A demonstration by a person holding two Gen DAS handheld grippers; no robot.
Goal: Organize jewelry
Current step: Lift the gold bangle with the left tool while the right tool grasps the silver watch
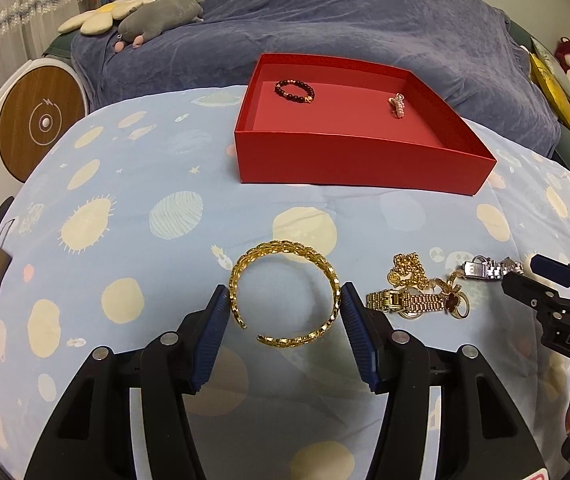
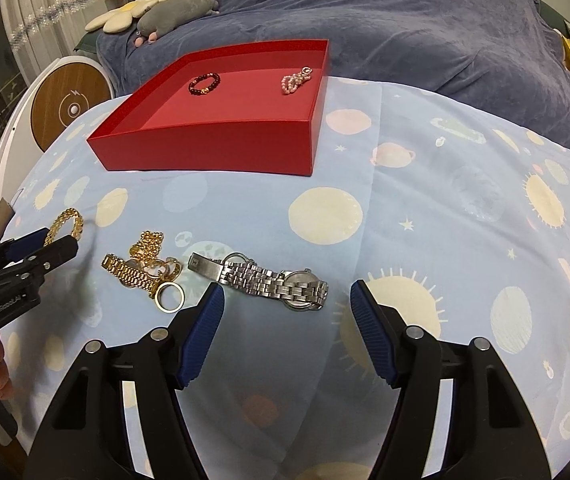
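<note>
A gold open bangle (image 1: pixel 285 292) lies on the patterned cloth between the fingers of my left gripper (image 1: pixel 284 300); the pads touch or nearly touch its two sides. It also shows in the right wrist view (image 2: pixel 67 222). A gold watch and gold chain pile (image 1: pixel 417 292) lies right of it, also seen in the right wrist view (image 2: pixel 143 270). A silver watch (image 2: pixel 265 282) lies just ahead of my right gripper (image 2: pixel 285 300), which is open and empty. The red box (image 1: pixel 349 164) holds a dark bead bracelet (image 1: pixel 294 91) and a pink pearl piece (image 1: pixel 397 105).
A blue-grey blanket (image 1: pixel 365 20) covers the bed behind the table. Plush toys (image 1: pixel 157 18) lie at the back left. A white device with a round wooden face (image 1: pixel 41 120) stands at the left. A gold ring (image 2: pixel 170 298) lies by the gold pile.
</note>
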